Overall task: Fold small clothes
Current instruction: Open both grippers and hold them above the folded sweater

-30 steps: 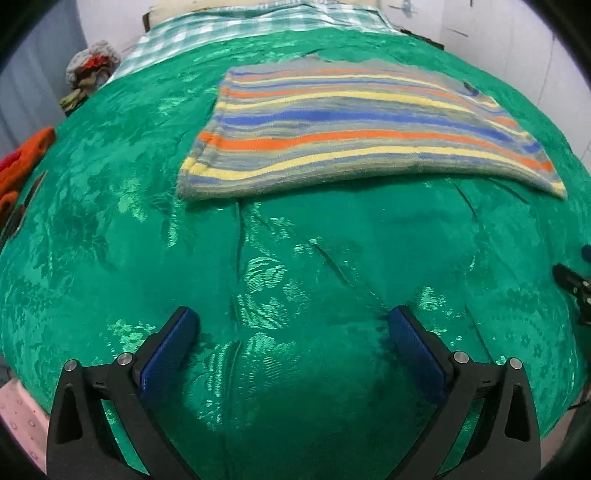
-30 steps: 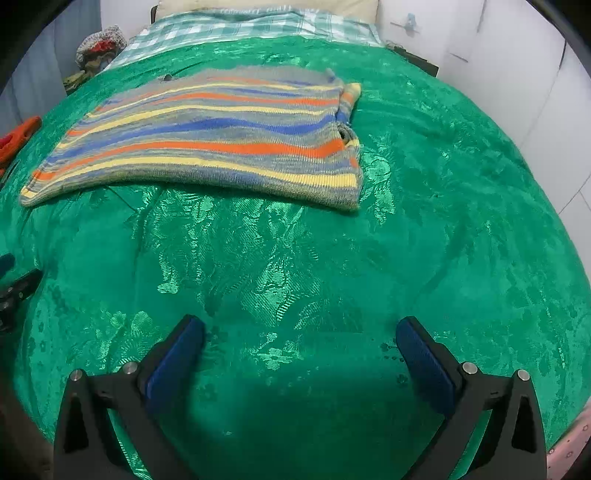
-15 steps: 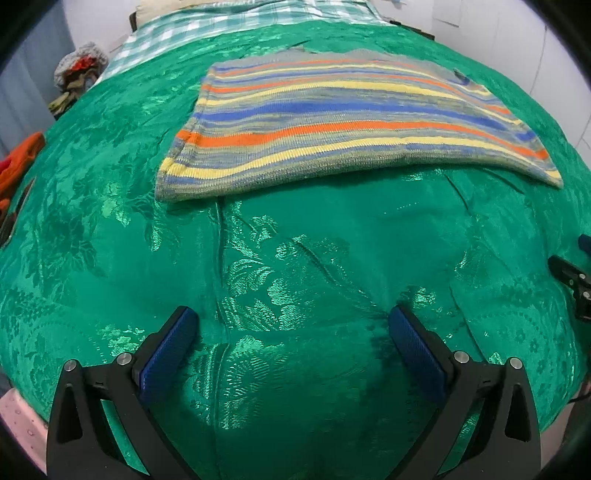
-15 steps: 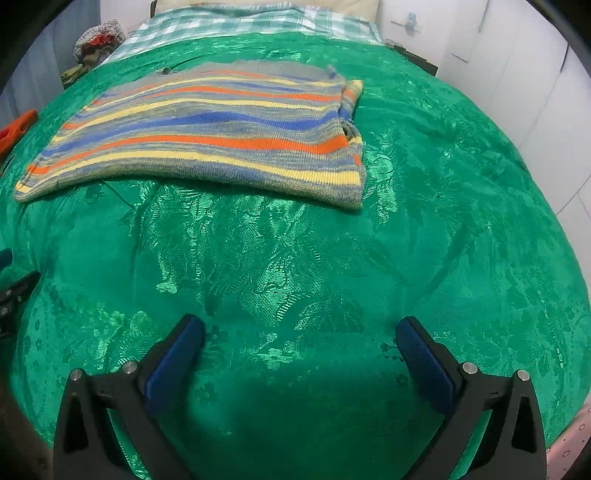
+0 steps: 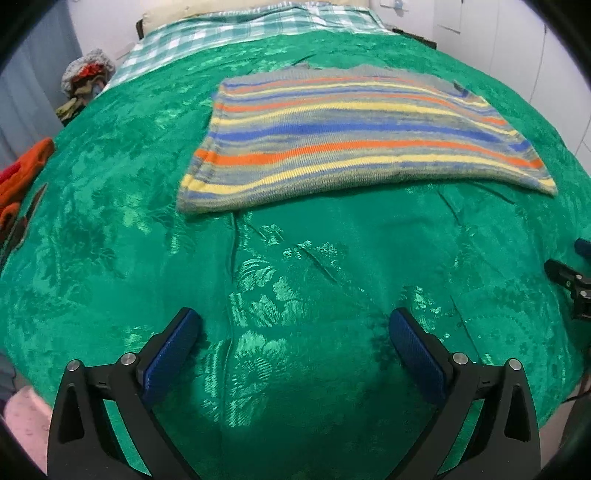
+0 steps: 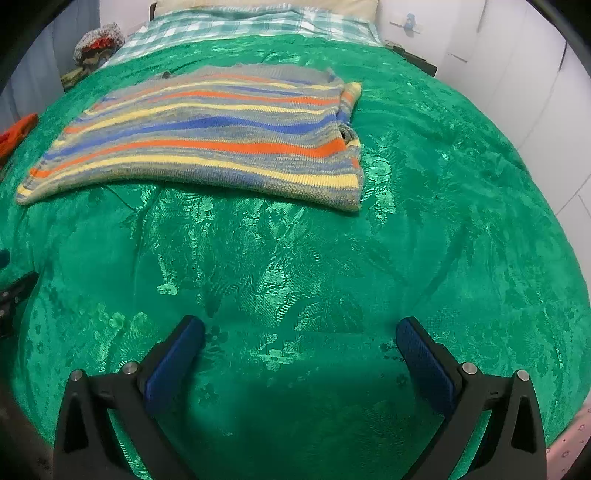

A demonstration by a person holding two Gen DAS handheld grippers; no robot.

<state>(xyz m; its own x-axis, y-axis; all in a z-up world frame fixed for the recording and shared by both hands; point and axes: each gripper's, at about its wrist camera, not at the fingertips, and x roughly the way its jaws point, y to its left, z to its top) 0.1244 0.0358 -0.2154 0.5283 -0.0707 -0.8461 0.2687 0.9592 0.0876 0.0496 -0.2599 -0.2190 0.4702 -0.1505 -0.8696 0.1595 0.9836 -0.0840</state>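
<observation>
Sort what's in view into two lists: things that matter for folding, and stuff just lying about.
For the job:
striped sweater, lying flat
left gripper, open
right gripper, open
green bedspread under it

Lying about:
orange garment
pile of clothes
checked sheet

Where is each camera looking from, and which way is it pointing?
Left wrist view: sits on the left claw, low over the near edge of the green bedspread, facing up the bed at the striped sweater; its own two blue-padded fingers show, wide apart, and the right claw peeks in at the right edge.
Right wrist view: sits on the right claw, also facing up the bed, with the sweater further left; its own open fingers show.
Both share the sweater, bedspread and checked sheet.
</observation>
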